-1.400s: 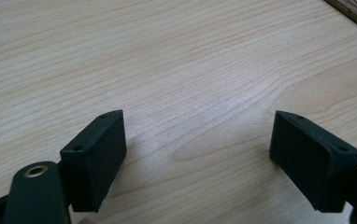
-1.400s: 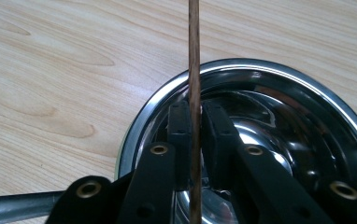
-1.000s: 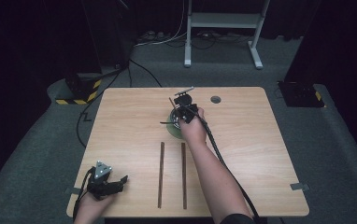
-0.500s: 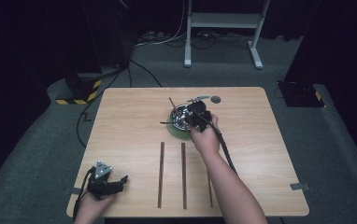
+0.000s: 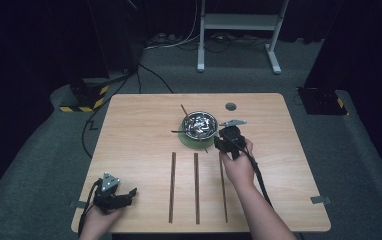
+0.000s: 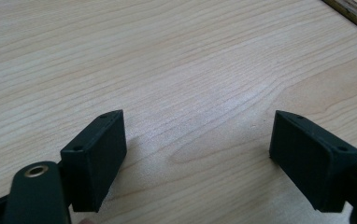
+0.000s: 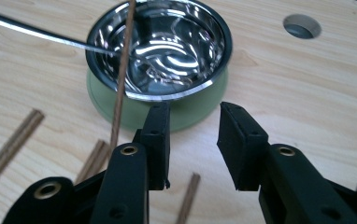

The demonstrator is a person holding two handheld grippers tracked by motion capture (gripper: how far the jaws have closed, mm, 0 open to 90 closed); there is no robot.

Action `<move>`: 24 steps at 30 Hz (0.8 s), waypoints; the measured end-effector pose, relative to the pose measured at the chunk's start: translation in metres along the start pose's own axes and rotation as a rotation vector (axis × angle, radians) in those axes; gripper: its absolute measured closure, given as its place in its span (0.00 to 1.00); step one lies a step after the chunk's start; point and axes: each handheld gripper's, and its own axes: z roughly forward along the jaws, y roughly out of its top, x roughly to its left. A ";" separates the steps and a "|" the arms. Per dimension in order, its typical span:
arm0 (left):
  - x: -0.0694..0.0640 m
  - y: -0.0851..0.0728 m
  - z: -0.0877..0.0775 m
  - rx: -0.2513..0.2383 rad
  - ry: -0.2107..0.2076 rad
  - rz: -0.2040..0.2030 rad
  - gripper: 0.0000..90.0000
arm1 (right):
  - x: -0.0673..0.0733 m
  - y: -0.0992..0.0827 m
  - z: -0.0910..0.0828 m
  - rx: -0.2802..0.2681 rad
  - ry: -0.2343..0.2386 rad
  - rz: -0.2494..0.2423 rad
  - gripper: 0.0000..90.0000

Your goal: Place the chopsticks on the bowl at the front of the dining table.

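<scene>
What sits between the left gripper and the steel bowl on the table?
In the high view, two wooden sticks lie on the table between the left gripper and the steel bowl; otherwise bare wood.

Your right gripper point(image 7: 193, 140) has bare table point(image 5: 284, 150) to its right; just ahead the steel bowl point(image 7: 160, 46) blocks it, with a stick point(image 7: 123, 70) leaning across the rim and three sticks point(image 5: 196, 187) lying near-left.

A bowl point(image 5: 200, 124) sits on a plate point(image 5: 191, 140) at the table's point(image 5: 129, 135) far centre, three sticks point(image 5: 196, 187) lying side by side nearer the person.
</scene>
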 end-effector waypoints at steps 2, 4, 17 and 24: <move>0.000 0.000 0.000 0.000 0.000 0.001 0.21 | -0.001 -0.009 -0.005 -0.006 -0.009 -0.004 0.72; 0.000 0.000 0.000 0.000 0.000 0.001 0.21 | -0.003 -0.019 -0.008 0.003 -0.001 0.003 0.72; 0.000 0.000 0.000 0.000 0.000 -0.003 0.21 | -0.001 -0.077 -0.012 0.066 0.034 0.002 0.73; 0.000 0.000 0.000 -0.001 0.002 -0.005 0.21 | 0.013 -0.099 -0.015 0.092 0.063 -0.028 0.75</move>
